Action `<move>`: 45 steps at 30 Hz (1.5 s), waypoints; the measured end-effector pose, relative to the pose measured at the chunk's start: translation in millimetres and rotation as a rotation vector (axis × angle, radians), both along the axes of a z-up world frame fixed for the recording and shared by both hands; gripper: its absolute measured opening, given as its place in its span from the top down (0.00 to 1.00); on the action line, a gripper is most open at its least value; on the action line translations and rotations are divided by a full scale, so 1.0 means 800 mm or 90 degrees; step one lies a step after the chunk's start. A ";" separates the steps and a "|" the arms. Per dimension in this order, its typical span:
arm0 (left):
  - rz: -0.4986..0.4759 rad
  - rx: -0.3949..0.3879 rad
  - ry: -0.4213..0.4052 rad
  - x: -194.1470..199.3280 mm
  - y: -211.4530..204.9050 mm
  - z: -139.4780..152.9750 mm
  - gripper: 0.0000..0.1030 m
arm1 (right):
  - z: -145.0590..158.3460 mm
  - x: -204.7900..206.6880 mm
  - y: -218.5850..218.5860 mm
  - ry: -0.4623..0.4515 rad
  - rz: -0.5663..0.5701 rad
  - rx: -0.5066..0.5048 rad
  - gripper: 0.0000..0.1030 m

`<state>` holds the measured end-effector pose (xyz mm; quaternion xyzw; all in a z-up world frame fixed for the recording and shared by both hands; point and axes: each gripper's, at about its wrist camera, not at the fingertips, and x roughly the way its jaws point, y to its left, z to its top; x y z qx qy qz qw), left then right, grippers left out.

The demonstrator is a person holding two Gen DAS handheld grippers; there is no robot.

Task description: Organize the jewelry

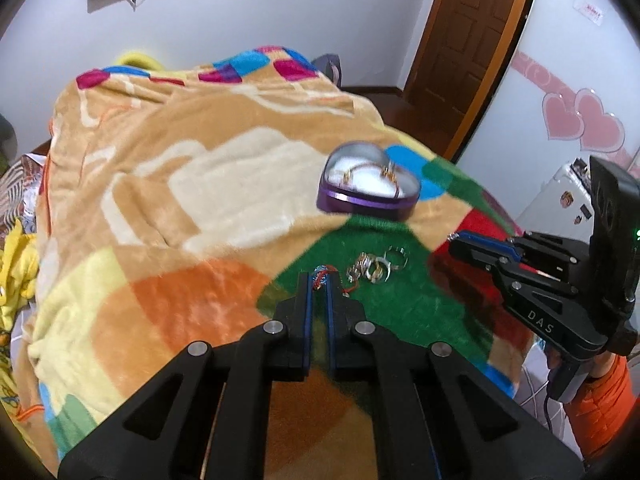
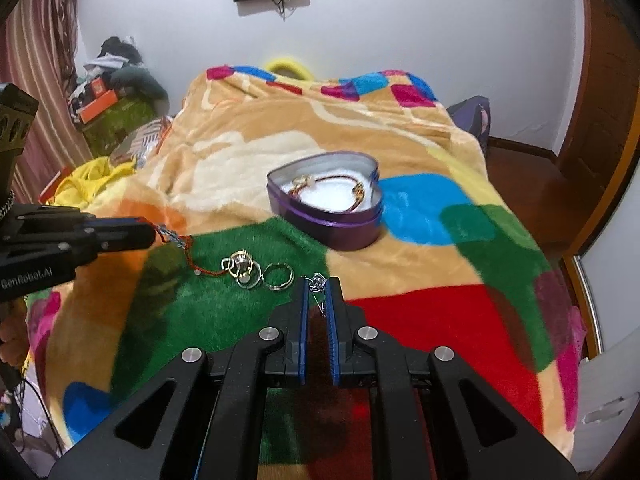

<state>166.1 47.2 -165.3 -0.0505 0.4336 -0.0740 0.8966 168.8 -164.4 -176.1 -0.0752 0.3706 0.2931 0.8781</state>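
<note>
A purple heart-shaped tin stands open on the blanket with a gold-and-red bracelet on its white lining. My left gripper is shut on a red-and-blue cord bracelet whose end trails on the green patch. My right gripper is shut on a small silver earring, just right of a heap of rings lying on the green patch.
A patchwork fleece blanket covers the bed. Yellow cloth and boxes lie at the left. A wooden door stands at the right, with a white fridge below heart stickers.
</note>
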 end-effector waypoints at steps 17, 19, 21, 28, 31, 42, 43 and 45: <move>0.002 -0.001 -0.101 0.009 0.000 0.084 0.95 | 0.062 0.001 -0.010 -0.081 -0.023 0.056 0.93; 0.000 -0.005 -0.110 0.013 -0.001 0.090 0.95 | 0.066 0.004 -0.011 -0.086 -0.025 0.061 0.93; -0.004 -0.008 -0.118 0.019 -0.004 0.095 0.95 | 0.071 0.009 -0.011 -0.091 -0.026 0.070 0.93; -0.020 -0.016 -0.131 0.044 -0.019 0.100 0.95 | 0.075 0.019 -0.003 -0.101 -0.024 0.082 0.93; -0.027 -0.023 -0.126 0.058 -0.024 0.094 0.95 | 0.071 0.027 0.002 -0.098 -0.021 0.085 0.93; -0.036 -0.035 -0.089 0.103 -0.032 0.061 0.95 | 0.048 0.065 0.019 -0.064 -0.010 0.086 0.93; -0.037 -0.036 -0.084 0.108 -0.032 0.056 0.95 | 0.046 0.067 0.021 -0.061 -0.008 0.085 0.93; -0.039 -0.038 -0.076 0.113 -0.032 0.049 0.95 | 0.039 0.071 0.025 -0.048 0.000 0.082 0.93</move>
